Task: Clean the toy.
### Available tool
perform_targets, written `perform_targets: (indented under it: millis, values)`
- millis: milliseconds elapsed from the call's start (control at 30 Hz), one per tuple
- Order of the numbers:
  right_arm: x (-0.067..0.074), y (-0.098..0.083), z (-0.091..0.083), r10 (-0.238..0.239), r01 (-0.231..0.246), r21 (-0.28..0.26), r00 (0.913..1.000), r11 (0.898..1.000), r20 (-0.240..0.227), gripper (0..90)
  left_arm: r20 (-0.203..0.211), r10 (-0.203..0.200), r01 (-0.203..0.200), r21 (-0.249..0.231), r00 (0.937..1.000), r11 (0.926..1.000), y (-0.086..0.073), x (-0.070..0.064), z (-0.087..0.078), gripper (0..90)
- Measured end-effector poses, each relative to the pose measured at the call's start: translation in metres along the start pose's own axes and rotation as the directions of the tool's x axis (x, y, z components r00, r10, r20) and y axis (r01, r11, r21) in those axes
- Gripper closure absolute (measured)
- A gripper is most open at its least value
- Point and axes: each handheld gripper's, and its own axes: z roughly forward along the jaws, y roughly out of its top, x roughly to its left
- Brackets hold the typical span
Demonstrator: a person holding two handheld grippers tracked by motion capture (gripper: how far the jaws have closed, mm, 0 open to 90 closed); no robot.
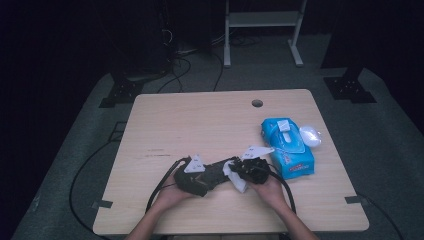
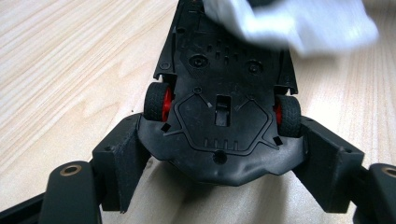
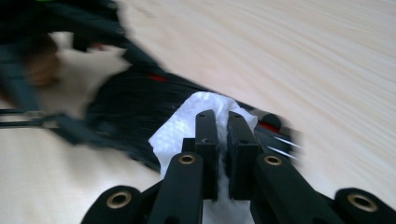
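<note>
Left gripper jaws clamp the black toy car by its flanks, underside up, near the table's front edge. Right gripper jaws are clenched on a white wipe pressed against the car. Both forearms enter from below, hands converging at centre. A blue wipe pack, flap raised, lies to the right, a crumpled white wipe beside it.

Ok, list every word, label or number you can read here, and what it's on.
Nothing can be read.
Blue wipes pack: white and red print, too small and blurred.
Table: faint dark marks near the middle, too small.
Toy car underside: moulded shapes, no lettering to make out.
</note>
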Motion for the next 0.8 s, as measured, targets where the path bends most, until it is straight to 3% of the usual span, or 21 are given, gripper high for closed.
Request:
perform_targets:
  millis: [67,133,267,333,433,500,633,700,800]
  values:
    - [0.01,0.003,0.005,-0.026,0.026,0.0,0.9988,1.0,-0.042,84.2,-0.004,0.003,-0.003,0.003,1.0,1.0,0.0,0.0,-0.001,23.9]
    - [0.014,0.004,0.007,-0.047,0.047,0.003,0.9979,0.999,-0.046,84.2,-0.005,0.004,-0.004,0.003,1.0,1.0,-0.001,-0.001,-0.002,23.9]
    - [0.014,0.005,0.009,-0.016,0.016,0.0,0.9989,1.0,-0.044,84.2,-0.01,-0.003,0.003,-0.015,0.9999,0.9999,0.0,0.0,-0.001,23.9]
    - [0.019,0.008,0.013,0.002,-0.003,-0.012,0.9963,1.0,-0.086,84.2,-0.01,-0.008,0.008,-0.018,0.9999,0.9998,0.0,-0.001,0.0,23.9]
    - [0.026,0.011,0.02,-0.021,0.02,-0.012,0.9909,1.0,-0.133,84.2,-0.014,0.006,-0.007,-0.007,0.9999,1.0,0.0,-0.002,-0.002,23.9]
    - [0.023,0.011,0.017,-0.03,0.03,-0.007,0.9923,1.0,-0.12,84.3,-0.014,0.009,-0.009,-0.011,0.9999,0.9999,0.0,-0.002,-0.003,23.9]
    - [0.005,0.009,0.005,-0.012,0.012,0.002,0.9999,1.0,-0.008,84.3,-0.012,0.0,0.0,-0.04,0.9999,0.9992,0.001,-0.003,-0.004,23.9]
    - [0.002,0.008,0.002,0.029,-0.029,-0.006,0.9993,1.0,-0.023,84.2,-0.01,-0.001,0.001,-0.051,1.0,0.9987,0.003,-0.003,-0.005,23.9]
    - [0.015,0.01,0.008,0.01,-0.012,-0.02,0.995,1.0,-0.099,84.2,-0.009,-0.001,0.001,-0.053,1.0,0.9986,0.003,-0.003,-0.006,23.9]
